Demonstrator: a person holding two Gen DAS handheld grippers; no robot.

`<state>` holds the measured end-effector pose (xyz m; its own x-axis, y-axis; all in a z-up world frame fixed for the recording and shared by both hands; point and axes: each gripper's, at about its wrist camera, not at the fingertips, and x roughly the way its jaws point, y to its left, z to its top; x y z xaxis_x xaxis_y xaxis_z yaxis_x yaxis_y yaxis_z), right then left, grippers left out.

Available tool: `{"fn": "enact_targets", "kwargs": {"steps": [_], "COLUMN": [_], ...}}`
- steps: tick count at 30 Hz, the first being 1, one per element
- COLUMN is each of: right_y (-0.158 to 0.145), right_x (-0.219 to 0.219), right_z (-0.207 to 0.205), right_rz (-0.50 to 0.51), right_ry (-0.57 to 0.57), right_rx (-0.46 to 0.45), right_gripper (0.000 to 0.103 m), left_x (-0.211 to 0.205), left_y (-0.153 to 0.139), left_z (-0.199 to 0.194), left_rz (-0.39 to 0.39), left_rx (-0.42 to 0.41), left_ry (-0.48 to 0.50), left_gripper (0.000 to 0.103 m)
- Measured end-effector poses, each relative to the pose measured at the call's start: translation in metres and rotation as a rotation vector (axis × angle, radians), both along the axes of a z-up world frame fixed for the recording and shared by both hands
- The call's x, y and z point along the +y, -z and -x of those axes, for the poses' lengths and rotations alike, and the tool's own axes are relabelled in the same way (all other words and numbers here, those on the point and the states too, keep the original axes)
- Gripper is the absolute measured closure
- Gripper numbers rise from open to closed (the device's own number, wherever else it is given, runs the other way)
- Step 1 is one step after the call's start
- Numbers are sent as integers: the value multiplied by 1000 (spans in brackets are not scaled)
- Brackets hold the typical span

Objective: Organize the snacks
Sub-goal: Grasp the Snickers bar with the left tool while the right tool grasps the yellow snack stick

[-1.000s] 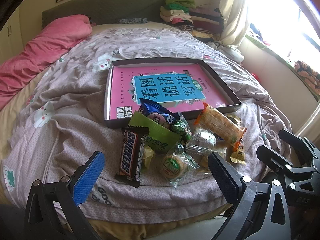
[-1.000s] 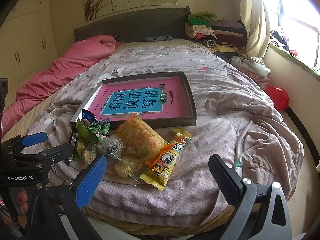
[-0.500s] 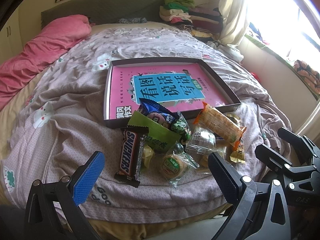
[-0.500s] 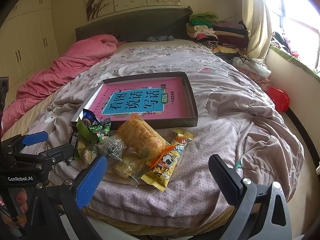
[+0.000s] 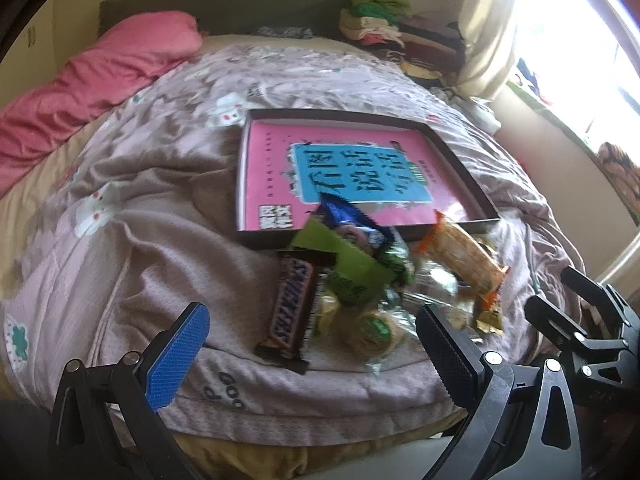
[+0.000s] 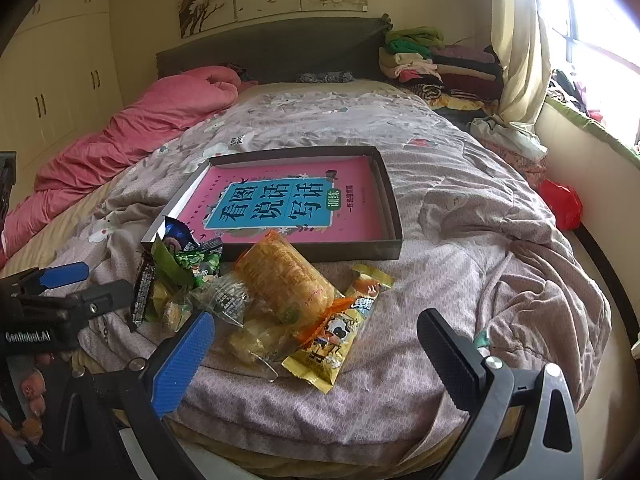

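We see the tray (image 6: pixel 394 216) holding only a pink book (image 6: pixel 288 206); snacks (image 6: pixel 280 292) heaped outside its near edge. Left gripper (image 5: pixel 308 354) and right gripper (image 6: pixel 316 354) both spread apart, holding nothing.

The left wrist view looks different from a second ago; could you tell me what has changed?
The left gripper has swung: its view is now blurred and the Snickers bar and tray sit further right. It has taken hold of nothing; both grippers remain open. The snack pile and the right gripper are unchanged.
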<state>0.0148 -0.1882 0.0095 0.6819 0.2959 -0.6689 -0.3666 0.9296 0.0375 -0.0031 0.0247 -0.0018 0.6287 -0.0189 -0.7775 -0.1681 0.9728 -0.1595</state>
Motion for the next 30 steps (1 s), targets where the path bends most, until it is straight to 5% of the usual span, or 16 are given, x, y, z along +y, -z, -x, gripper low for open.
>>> {"fn": "enact_targets", "kwargs": {"steps": [8,18,21,30], "right_y": [2,3,4,15], "right_x": [1,0,2,18], "right_z": [-5,-22,-30,-50], "right_rz": [4,20,34,127], "right_ry": [-7,-19,-42,-142], "right_rx": [-7,-14,2,33], "right_gripper": [1,1,1,3], "left_x": [20,34,36,35], "left_y": [22,32,32,39], "left_z": [-12,-17,-20,-26], "left_rz": [-1,69,92,139], "left_rx": [95,92,88,102], "left_ry": [24,32,44,89], "left_gripper": [1,5,27,34]}}
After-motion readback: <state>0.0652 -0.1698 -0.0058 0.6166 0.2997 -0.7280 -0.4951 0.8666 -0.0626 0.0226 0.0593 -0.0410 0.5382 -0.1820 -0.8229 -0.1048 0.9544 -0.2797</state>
